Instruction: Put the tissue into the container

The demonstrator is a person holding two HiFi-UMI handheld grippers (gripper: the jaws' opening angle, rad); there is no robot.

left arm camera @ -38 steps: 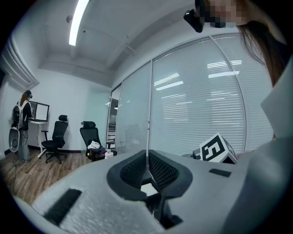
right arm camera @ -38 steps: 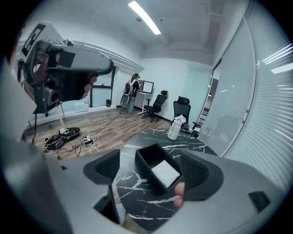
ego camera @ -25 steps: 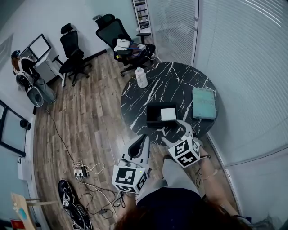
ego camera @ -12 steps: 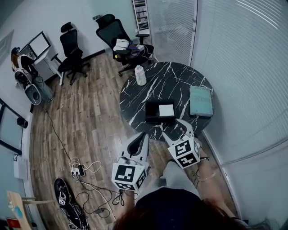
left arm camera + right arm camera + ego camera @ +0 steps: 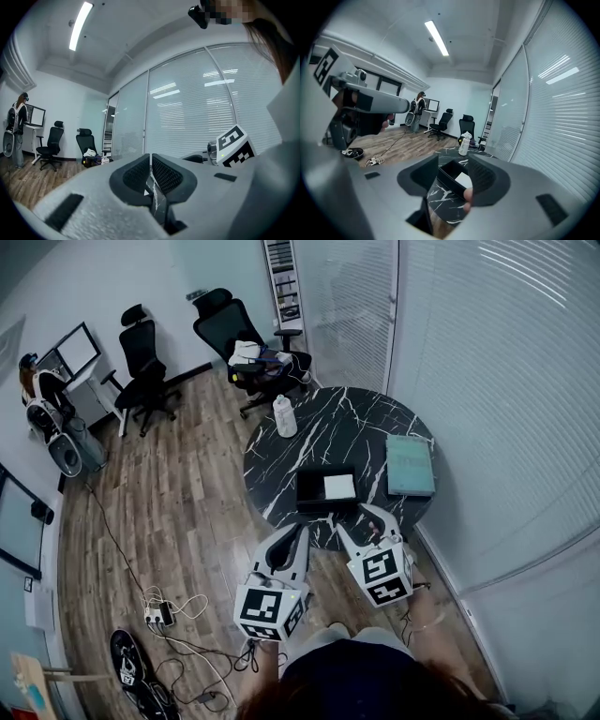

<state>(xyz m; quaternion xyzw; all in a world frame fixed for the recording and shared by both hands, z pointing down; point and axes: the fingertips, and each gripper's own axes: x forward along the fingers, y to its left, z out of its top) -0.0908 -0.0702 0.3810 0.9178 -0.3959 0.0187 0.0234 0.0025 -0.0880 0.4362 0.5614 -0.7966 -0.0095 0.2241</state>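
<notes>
Here, left gripper (image 5: pixel 151 169): the jaws are seen pressed together, and nothing is held between them.
Right gripper (image 5: pixel 453 165): the jaws are set about half apart and are closing. Nothing is caught between them; the container is only seen beyond the gap.
Tissue (image 5: pixel 338 487): a flat white sheet is seen lying inside the container, toward its right side, near the centre of the head view.
Container (image 5: pixel 311 493): a black open box is stood on the near part of the table, just above both grippers in the head view and apart from them.
Table (image 5: pixel 328 432): a round dark marbled top is seen. A white bottle (image 5: pixel 283 416) is stood at its upper left edge and a green book (image 5: pixel 410 465) is laid at its right edge.
Room: office chairs (image 5: pixel 234 334) are placed at upper left, and a power strip (image 5: pixel 156 615) with cables is laid on the wooden floor at lower left.
Progress: the placing is judged done, since the tissue is already in the box.
Risk: if the closing right jaws were lowered into the box, the tissue could be pinched and drawn out again. If the box wall were clipped, the box could be pushed toward the near table edge.
</notes>
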